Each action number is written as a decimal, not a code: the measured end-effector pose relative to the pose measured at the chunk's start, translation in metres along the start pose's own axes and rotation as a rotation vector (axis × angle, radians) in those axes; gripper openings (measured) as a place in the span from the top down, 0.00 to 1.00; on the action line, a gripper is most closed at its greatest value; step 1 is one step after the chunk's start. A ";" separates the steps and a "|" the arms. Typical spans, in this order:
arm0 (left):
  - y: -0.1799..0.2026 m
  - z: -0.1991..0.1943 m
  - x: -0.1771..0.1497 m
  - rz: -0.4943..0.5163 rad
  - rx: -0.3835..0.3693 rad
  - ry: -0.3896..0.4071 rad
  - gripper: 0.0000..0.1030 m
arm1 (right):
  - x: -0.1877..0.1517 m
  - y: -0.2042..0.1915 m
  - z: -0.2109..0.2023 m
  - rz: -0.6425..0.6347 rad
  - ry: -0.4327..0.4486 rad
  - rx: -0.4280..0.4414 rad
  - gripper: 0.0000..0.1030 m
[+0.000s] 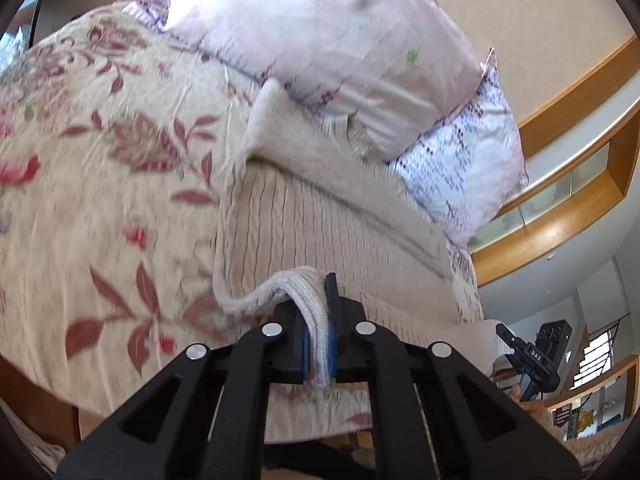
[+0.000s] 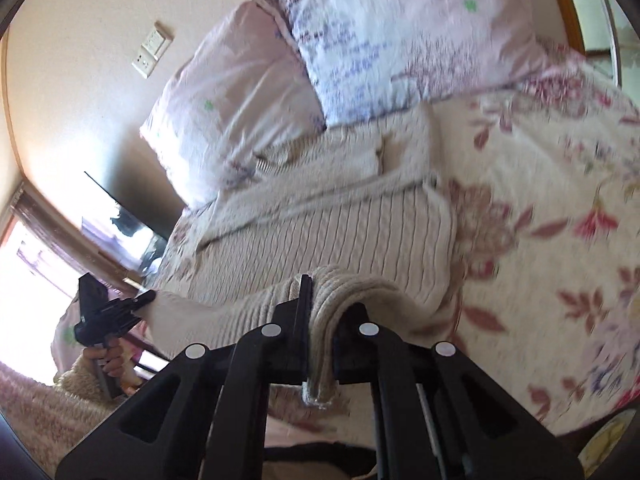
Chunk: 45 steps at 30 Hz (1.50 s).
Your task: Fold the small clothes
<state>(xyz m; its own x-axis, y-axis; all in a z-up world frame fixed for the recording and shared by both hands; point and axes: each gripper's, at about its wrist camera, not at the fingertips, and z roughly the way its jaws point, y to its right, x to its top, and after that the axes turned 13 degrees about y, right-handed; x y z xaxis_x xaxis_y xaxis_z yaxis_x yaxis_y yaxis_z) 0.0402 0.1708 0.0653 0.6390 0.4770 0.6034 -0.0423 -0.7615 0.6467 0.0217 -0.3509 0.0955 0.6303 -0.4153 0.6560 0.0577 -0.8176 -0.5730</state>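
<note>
A beige ribbed knit sweater (image 1: 320,216) lies on the floral bedspread, its far end against the pillows; it also shows in the right wrist view (image 2: 340,224). My left gripper (image 1: 318,320) is shut on the sweater's near ribbed hem at its left corner, lifting it a little. My right gripper (image 2: 320,320) is shut on the hem at the right corner. Each gripper shows in the other's view: the right one (image 1: 520,350) at the lower right, the left one (image 2: 120,308) at the lower left, both pinching the hem.
Two pale floral pillows (image 1: 320,36) lie at the head of the bed, the sweater's far end touching them. The floral bedspread (image 1: 100,184) extends to the left. A wooden headboard shelf (image 1: 560,208) is at the right. A wall outlet (image 2: 150,50) is on the wall.
</note>
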 end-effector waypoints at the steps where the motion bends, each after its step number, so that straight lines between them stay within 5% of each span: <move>1: 0.003 0.001 0.007 0.002 0.000 0.015 0.94 | 0.007 -0.004 0.001 -0.014 0.029 -0.018 0.92; 22: 0.050 0.099 0.120 0.092 0.038 0.135 0.94 | 0.091 -0.011 0.072 -0.112 0.227 -0.110 0.92; 34: 0.029 0.194 0.133 0.021 0.156 0.055 0.94 | 0.102 0.052 0.153 0.145 0.145 -0.198 0.92; 42: 0.003 0.217 0.125 -0.115 0.191 0.021 0.94 | 0.106 0.073 0.185 0.266 0.069 -0.264 0.92; 45: -0.001 0.222 0.124 -0.147 0.190 0.012 0.93 | 0.105 0.083 0.193 0.335 0.033 -0.294 0.83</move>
<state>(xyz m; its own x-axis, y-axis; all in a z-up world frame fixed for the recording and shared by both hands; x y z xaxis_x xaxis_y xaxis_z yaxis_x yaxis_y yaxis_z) 0.2902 0.1331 0.0358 0.6187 0.5928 0.5156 0.1964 -0.7521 0.6291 0.2415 -0.3855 0.0217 0.5517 -0.6849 0.4760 -0.3708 -0.7126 -0.5956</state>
